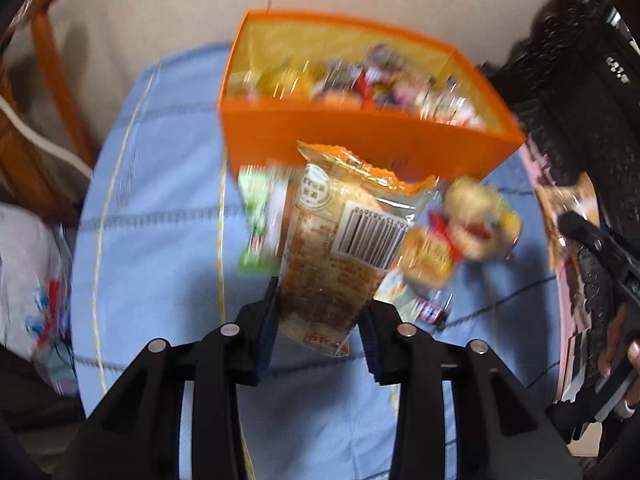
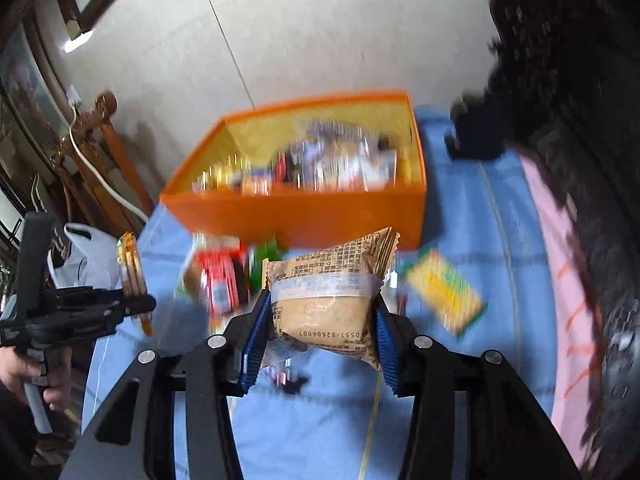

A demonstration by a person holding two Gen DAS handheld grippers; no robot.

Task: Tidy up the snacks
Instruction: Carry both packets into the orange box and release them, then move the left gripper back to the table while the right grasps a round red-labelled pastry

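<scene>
An orange box (image 1: 360,148) (image 2: 304,216) with several wrapped snacks inside stands on the blue cloth. My left gripper (image 1: 320,320) is shut on an orange-edged clear packet of biscuit with a barcode (image 1: 340,248), held above the cloth in front of the box. My right gripper (image 2: 320,332) is shut on a brown printed snack packet (image 2: 328,304), also held in front of the box. The left gripper and its packet also show at the left of the right wrist view (image 2: 132,304).
Loose snacks lie on the blue cloth (image 1: 160,240): a green packet (image 1: 256,216), a yellow-red packet (image 1: 460,232), a red packet (image 2: 218,280), a green-yellow packet (image 2: 444,292). A wooden chair (image 1: 44,120) and a white plastic bag (image 1: 28,280) are at the left, dark carved furniture (image 1: 580,100) at the right.
</scene>
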